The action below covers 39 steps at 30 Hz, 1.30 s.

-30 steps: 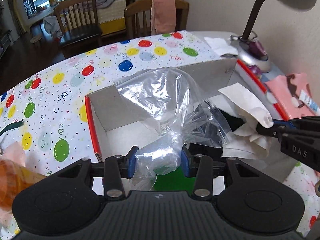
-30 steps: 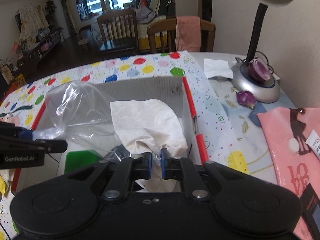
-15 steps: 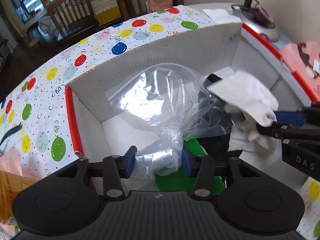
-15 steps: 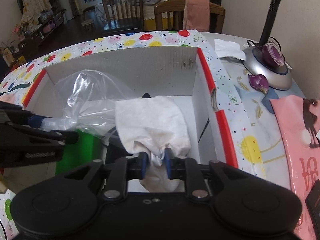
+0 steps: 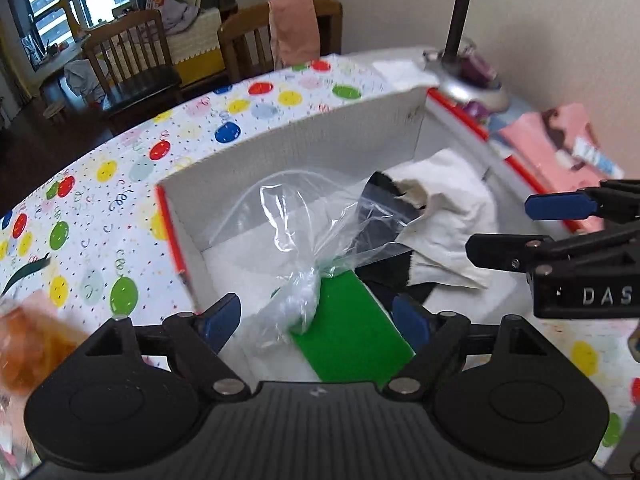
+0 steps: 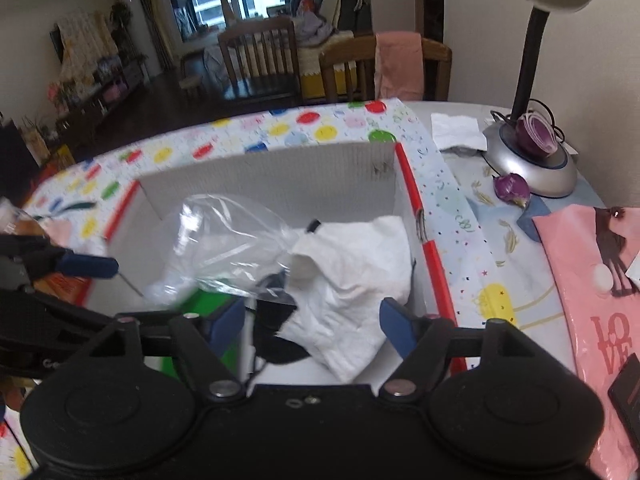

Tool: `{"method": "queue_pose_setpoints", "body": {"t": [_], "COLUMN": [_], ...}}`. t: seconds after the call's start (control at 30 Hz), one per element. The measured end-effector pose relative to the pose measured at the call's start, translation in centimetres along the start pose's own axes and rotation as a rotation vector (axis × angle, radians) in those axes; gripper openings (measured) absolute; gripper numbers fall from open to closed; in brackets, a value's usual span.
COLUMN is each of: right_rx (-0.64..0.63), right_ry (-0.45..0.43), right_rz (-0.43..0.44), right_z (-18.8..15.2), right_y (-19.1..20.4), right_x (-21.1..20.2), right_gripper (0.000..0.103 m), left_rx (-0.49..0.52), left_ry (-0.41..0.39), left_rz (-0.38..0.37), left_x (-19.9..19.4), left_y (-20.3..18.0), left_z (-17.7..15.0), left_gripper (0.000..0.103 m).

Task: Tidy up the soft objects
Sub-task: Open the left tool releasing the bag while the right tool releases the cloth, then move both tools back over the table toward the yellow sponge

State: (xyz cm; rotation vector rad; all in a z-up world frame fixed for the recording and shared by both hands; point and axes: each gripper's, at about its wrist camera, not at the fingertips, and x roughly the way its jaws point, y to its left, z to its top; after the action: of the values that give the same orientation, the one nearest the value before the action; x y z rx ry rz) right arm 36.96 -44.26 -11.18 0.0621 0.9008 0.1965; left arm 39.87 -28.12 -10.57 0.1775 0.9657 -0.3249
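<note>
The open white cardboard box with red-edged rims (image 5: pixel 304 148) served as the reference point, standing on a tablecloth printed with coloured balloons and confetti (image 5: pixel 120 184). Inside the box lay a crumpled clear plastic bag (image 5: pixel 296 240), its twisted neck resting on a flat bright-green rectangular item (image 5: pixel 352 336) near the box's near wall. At the box's right side lay a rumpled white cloth (image 6: pixel 352 276), partly over a dark black soft item (image 6: pixel 276 316).

The left gripper (image 5: pixel 316 320) stood over the near edge of the box, its jaws opening; the bag's neck lay between the blue pads without either pad pressing on it. The right gripper (image 6: pixel 312 320) stood over the box's right half, its jaws likewise opening, with the white cloth between them and not clamped.

Legible writing: "DAS" in white letters on the right gripper body as viewed from the left wrist camera; "LOVE" in red letters on a pink printed bag (image 6: pixel 600 300) lying right of the box. A partial white marking on the left gripper body in the right wrist view could not be read.

Beyond the box's right far corner stood a silver-based desk lamp with a black gooseneck (image 6: pixel 528 80)
</note>
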Motion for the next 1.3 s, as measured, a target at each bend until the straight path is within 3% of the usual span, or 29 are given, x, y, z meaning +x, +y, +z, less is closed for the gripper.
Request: {"method": "queue_pose_setpoints", "body": {"t": [0.27, 0.43, 0.6, 0.77, 0.83, 0.93, 1.2, 1.3], "right_rx": [-0.02, -0.055, -0.079, -0.078, -0.069, -0.016, -0.032, -0.06], "right_ry": [-0.07, -0.097, -0.123, -0.179, -0.217, -0.227, -0.216, -0.219], "right_rz": [0.072, 0.117, 0.157, 0.231, 0.251, 0.275, 0.222, 0.214], "right_z": [0.2, 0.3, 0.2, 0.4, 0.8, 1.2, -0.3, -1.1], "right_y": [3.0, 6.9, 11.9, 16.7, 18.8, 22.1, 28.7, 30.5], "right_x": [-4.9, -7.3, -9.2, -10.7, -10.8, -9.9, -7.3, -6.7], "right_gripper": [0.088, 0.092, 0.098, 0.103, 0.103, 0.103, 0.103, 0.103], "left_rx": [-0.057, -0.133, -0.18, -0.235, -0.21, -0.229, -0.225, -0.219], "left_ry": [-0.102, -0.168, -0.201, -0.213, -0.228, -0.197, -0.247, -0.275], "left_rz": [-0.022, -0.028, 0.071, 0.05, 0.046, 0.065, 0.135, 0.124], "left_x": [-7.1, -11.5, -15.1, -16.2, -16.7, -16.4, -17.2, -17.5], "left_y": [3.5, 8.0, 13.2, 17.0, 18.2, 20.2, 25.8, 27.2], "left_z": [-3.2, -6.6, -10.7, -13.8, -15.5, -17.2, -18.9, -19.3], "left_gripper": [0.086, 0.086, 0.092, 0.093, 0.093, 0.093, 0.093, 0.094]}}
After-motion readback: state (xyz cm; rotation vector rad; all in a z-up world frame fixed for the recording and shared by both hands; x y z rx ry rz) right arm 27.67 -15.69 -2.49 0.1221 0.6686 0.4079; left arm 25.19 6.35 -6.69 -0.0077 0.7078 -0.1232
